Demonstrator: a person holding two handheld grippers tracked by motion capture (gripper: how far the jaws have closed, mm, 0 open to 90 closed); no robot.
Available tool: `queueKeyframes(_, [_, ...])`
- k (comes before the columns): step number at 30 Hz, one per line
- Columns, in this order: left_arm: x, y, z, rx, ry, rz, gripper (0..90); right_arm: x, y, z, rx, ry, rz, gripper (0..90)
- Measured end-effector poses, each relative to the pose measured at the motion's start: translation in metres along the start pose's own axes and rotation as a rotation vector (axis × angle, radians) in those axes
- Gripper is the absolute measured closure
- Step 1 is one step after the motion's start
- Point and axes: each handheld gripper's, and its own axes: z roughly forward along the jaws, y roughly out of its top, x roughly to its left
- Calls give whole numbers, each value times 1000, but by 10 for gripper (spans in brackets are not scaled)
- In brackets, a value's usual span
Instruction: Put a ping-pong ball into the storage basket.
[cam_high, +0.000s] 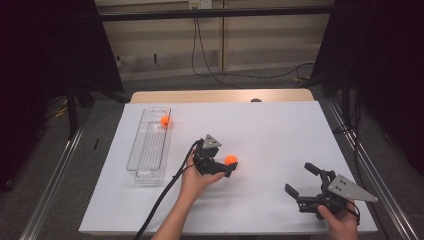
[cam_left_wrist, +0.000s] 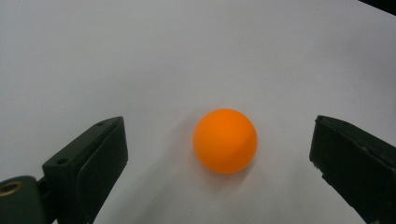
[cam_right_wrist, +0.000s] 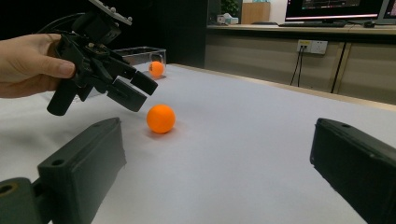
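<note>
An orange ball (cam_high: 231, 160) lies on the white table sheet (cam_high: 270, 135) near the middle. My left gripper (cam_high: 229, 164) hovers over it, tilted down. In the left gripper view the ball (cam_left_wrist: 225, 141) sits on the sheet between the wide-apart jaws of that open gripper (cam_left_wrist: 217, 128), touching neither. A second orange ball (cam_high: 165, 120) rests at the far end of a clear plastic bin (cam_high: 142, 172). My right gripper (cam_high: 299, 177) is held open at the front right, nothing between its jaws. Its view shows the left gripper (cam_right_wrist: 145, 95), the near ball (cam_right_wrist: 161, 118) and the binned ball (cam_right_wrist: 156, 69).
The clear bin (cam_right_wrist: 122, 51) lies lengthwise along the left side of the sheet. A black cable (cam_high: 165, 195) trails from the left gripper toward the front edge. Bare white sheet stretches between the two grippers and across the far right.
</note>
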Motion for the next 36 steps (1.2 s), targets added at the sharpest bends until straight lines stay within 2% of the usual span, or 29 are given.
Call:
queueKeyframes(5, [0,-2,4,21,10,10,43,0,0,0,-1,0,-2,27])
queueKeyframes(20, [-3,-5,12,36,34,22,65,0,0,0,-1,-1,-3,26])
queueKeyframes(23, [-3,-5,13,36,39,40,79,0,0,-1,-2,-4,-2,27])
queueKeyframes(26, [-3,-5,14,36,42,30,87,0,0,-1,-2,-3,-2,26])
queueKeyframes(36, [-3,-8,20,53,27,33,115,-1,0,-1,-3,-2,1,27])
